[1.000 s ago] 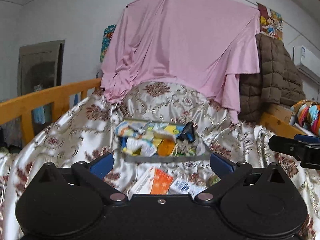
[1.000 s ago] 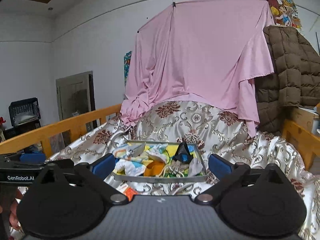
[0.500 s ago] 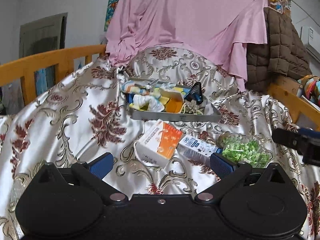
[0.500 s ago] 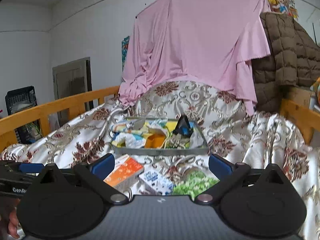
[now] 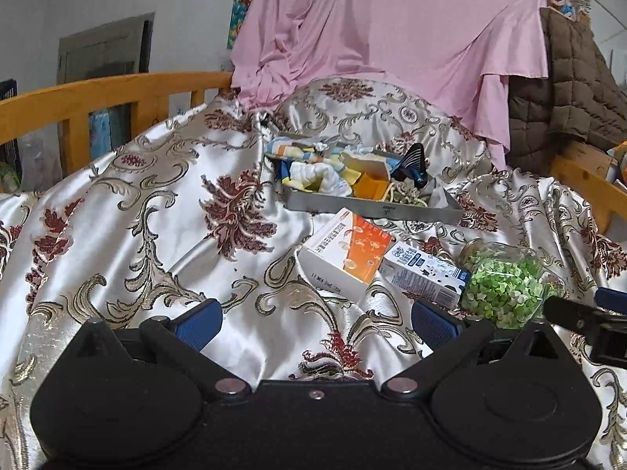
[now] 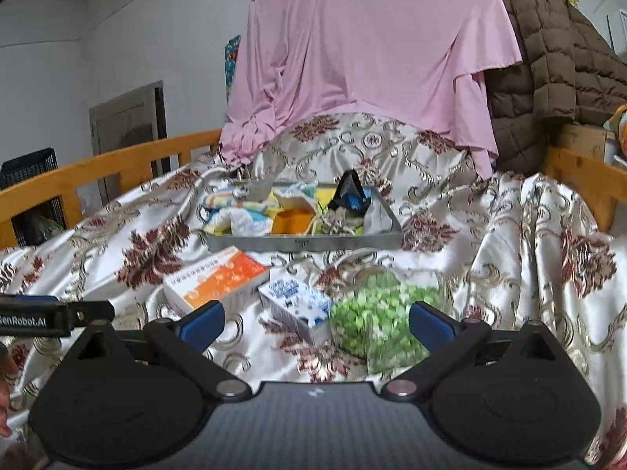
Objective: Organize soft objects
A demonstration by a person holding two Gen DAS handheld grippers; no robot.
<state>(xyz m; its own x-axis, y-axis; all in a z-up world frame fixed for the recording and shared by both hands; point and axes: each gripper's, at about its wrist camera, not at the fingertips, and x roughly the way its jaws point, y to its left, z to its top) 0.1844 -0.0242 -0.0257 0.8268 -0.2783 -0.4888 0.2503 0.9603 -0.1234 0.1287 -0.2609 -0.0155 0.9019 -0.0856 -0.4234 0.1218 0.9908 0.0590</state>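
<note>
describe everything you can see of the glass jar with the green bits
The glass jar is clear, packed with small light-green pieces, and lies tipped on its side on the satin bedspread, its narrower neck pointing toward the metal tray. It rests against the blue-and-white carton. Neither gripper touches it. Any lid is indiscernible.

My left claw (image 5: 316,319) is held low and level, its two blue-padded fingers (image 5: 198,323) spread wide with nothing between them. My right claw (image 6: 316,321) sits beside it at about the same height, its fingers (image 6: 431,324) just as wide apart and empty. Each claw's black tip shows at the edge of the other's view.
</note>
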